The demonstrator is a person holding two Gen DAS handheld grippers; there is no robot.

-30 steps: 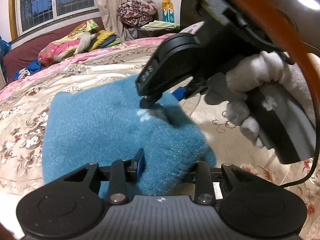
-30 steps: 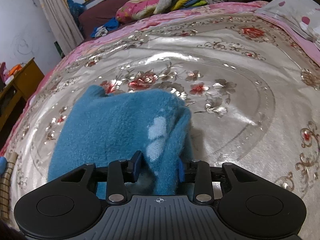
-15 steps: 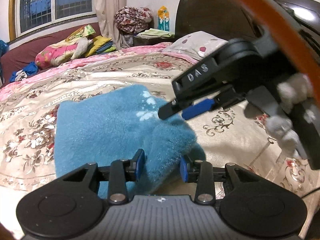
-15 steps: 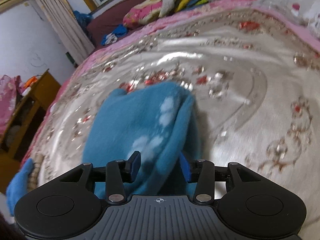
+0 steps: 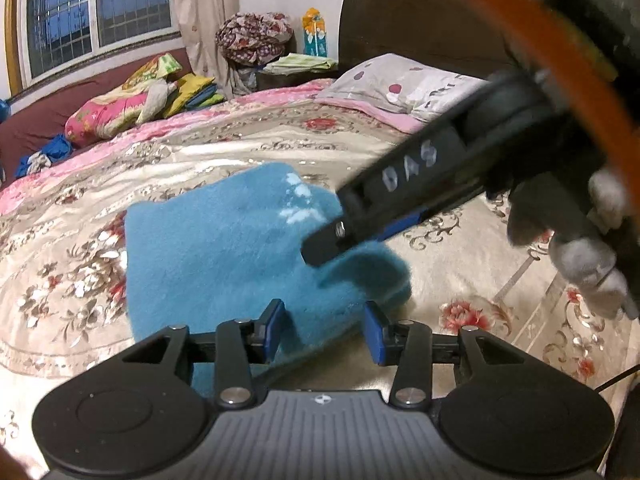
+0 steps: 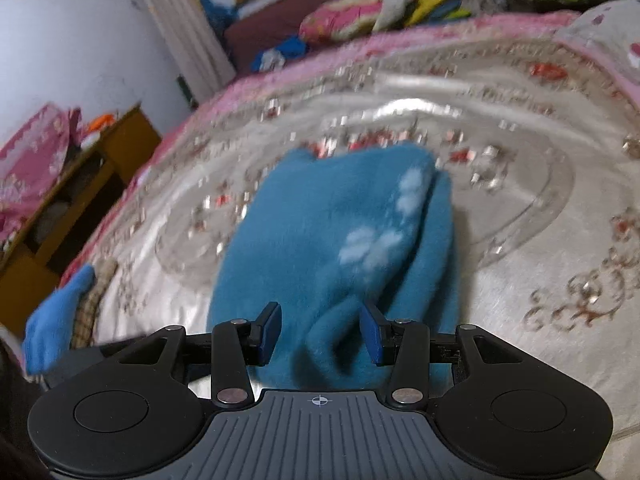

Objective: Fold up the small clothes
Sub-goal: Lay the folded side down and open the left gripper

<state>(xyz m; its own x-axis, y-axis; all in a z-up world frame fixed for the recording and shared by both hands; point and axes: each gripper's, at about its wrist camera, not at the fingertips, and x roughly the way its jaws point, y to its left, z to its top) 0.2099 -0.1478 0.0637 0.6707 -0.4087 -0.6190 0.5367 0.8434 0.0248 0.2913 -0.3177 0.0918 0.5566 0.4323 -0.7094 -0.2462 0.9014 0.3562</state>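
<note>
Fleece garment (image 5: 224, 248) lies folded mid-bedspread (image 5: 460, 292), so both claws let go. Left gripper (image 5: 324, 330) opening over garment's near edge, pads clear of cloth. Right gripper (image 6: 320, 334) part-open, straddling near corner w/o pinching; prob. fold done.

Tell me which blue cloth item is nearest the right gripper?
The fuzzy teal garment with pale paw prints, lying between the right gripper pads. The brighter blue piece sits at the bed's left edge.
</note>
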